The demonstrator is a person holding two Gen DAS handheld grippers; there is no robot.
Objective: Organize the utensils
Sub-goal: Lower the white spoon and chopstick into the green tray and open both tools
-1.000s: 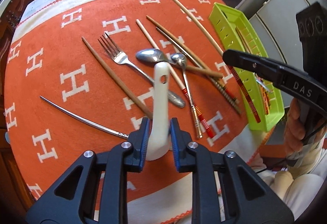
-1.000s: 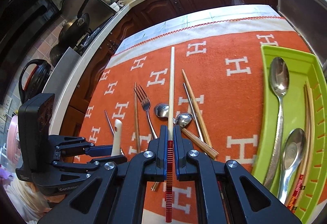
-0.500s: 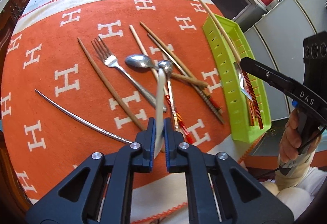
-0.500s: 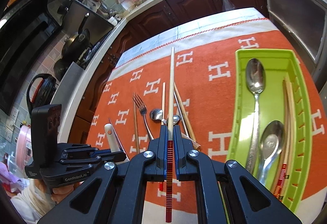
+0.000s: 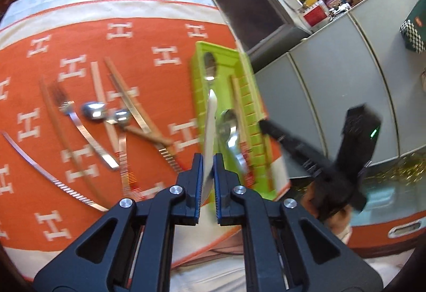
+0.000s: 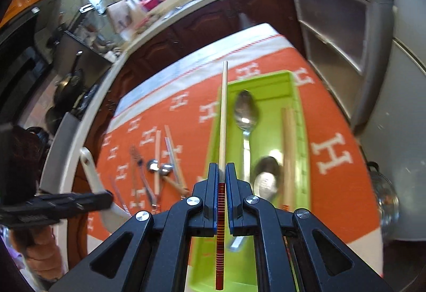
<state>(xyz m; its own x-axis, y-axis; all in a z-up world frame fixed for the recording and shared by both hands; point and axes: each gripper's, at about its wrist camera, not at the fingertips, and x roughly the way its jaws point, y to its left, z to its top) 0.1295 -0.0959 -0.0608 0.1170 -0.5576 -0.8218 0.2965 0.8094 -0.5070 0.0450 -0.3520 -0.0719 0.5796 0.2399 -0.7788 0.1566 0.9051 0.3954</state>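
My left gripper [image 5: 207, 161] is shut on a white ceramic spoon [image 5: 210, 129], held edge-on above the near end of the green tray [image 5: 198, 95]. The right gripper [image 6: 222, 171] is shut on a long pale chopstick [image 6: 223, 116] with a red striped end, pointing over the tray's [image 6: 266, 81] left side. In the tray lie two metal spoons [image 6: 246, 111] and a pair of wooden chopsticks [image 6: 289, 148]. In the right wrist view the white spoon [image 6: 90, 172] sticks up from the left gripper [image 6: 106, 198] at the left.
On the orange cloth [image 5: 149, 33] lie a fork [image 5: 80, 121], two small metal spoons [image 5: 94, 109], several chopsticks [image 5: 133, 103] and a thin metal rod [image 5: 40, 169]. Grey cabinets [image 5: 332, 84] stand right of the table. A hand [image 5: 335, 214] holds the right gripper's handle.
Both grippers have swung right from over the loose utensils to over the green tray, carrying the white spoon and the chopstick. The left jaws closed tighter on the spoon handle.
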